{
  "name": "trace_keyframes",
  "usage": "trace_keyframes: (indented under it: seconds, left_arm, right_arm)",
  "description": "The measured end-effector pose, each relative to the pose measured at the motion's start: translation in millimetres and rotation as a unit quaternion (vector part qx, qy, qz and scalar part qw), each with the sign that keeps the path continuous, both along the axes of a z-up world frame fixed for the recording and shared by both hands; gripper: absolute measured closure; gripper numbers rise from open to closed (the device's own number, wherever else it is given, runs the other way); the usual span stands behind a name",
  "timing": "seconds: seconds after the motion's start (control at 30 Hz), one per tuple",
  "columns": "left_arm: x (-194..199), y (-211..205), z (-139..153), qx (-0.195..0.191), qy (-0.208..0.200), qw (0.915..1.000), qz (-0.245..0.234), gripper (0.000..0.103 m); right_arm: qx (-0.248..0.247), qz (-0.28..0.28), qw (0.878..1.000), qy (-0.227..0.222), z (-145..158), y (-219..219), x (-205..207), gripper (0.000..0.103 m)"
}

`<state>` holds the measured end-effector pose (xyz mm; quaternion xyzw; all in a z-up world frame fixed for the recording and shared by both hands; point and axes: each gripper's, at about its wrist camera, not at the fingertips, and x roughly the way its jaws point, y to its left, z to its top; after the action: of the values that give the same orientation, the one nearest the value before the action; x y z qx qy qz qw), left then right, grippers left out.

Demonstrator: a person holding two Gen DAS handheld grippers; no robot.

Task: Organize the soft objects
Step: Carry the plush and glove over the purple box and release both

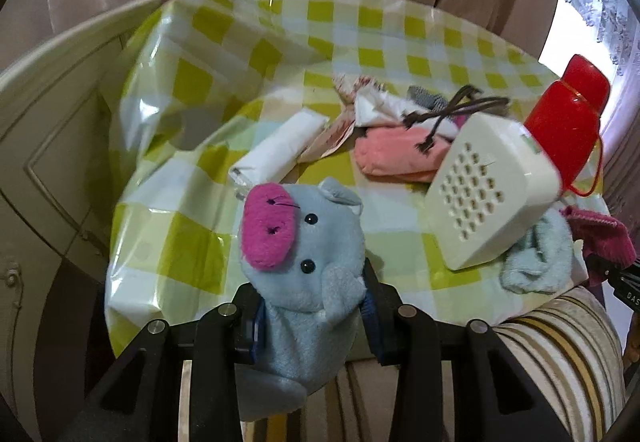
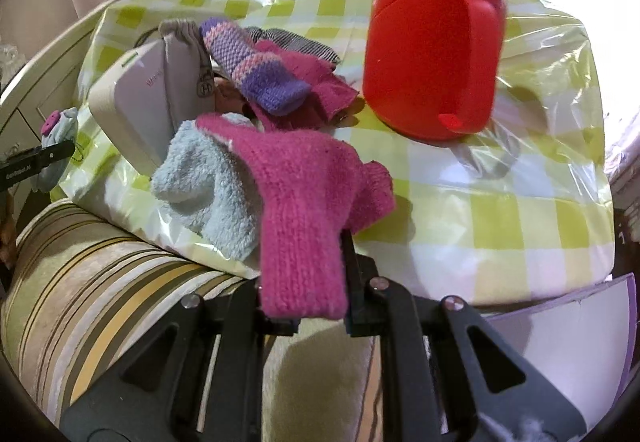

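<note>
Left gripper (image 1: 312, 322) clamps grey-blue plush pig with pink snout (image 1: 296, 270) above near table edge; right gripper (image 2: 316, 302) pinches pink knitted glove (image 2: 304, 210) over checked plastic tablecloth (image 2: 480, 210), beside fluffy pale-blue sock (image 2: 208, 182).

We cannot see the lower body of the plush pig (image 1: 298, 262), which sinks behind the left gripper (image 1: 310, 326) and its fingers. The cuff of the pink glove (image 2: 304, 210) disappears between the right gripper (image 2: 316, 306) fingers. The red jug (image 2: 434, 54) is cut off at its top by the frame's upper edge. The white box (image 2: 132, 110) covers whatever lies behind it near the table's (image 2: 500, 210) left edge. Lettering on the grey pouch (image 2: 186, 58) is too small to read. The pale blue sock (image 2: 212, 182) is partly buried under the glove.
</note>
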<state>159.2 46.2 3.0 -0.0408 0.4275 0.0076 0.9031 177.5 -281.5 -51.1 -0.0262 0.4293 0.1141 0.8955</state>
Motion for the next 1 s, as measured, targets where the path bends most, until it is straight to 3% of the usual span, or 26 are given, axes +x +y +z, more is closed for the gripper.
trace_keyframes:
  seconds: [0.37, 0.47, 0.7, 1.0]
  left_arm:
    - [-36.2, -63.8, 34.0, -0.018, -0.035, 0.9975, -0.059, 0.064]
    - [-44.3, -88.9, 39.3, -0.044, -0.038, 0.9944, -0.088, 0.064]
    - [-66.1, -166.8, 43.3, -0.085, -0.028, 0.9805, -0.175, 0.064]
    - [-99.3, -267.8, 46.6, -0.130, -0.007, 0.9533, -0.272, 0.064]
  right_arm:
    - [0.026, -0.021, 0.999, -0.028, 24.5, -32.8, -42.3, 0.085]
    - [0.033, -0.033, 0.998, -0.032, 28.2, -47.6, -59.0, 0.085]
    - [0.044, -0.075, 0.996, -0.037, 32.3, -96.1, -102.3, 0.085]
    - [0.056, -0.129, 0.989, -0.035, 26.2, -158.6, -149.4, 0.085]
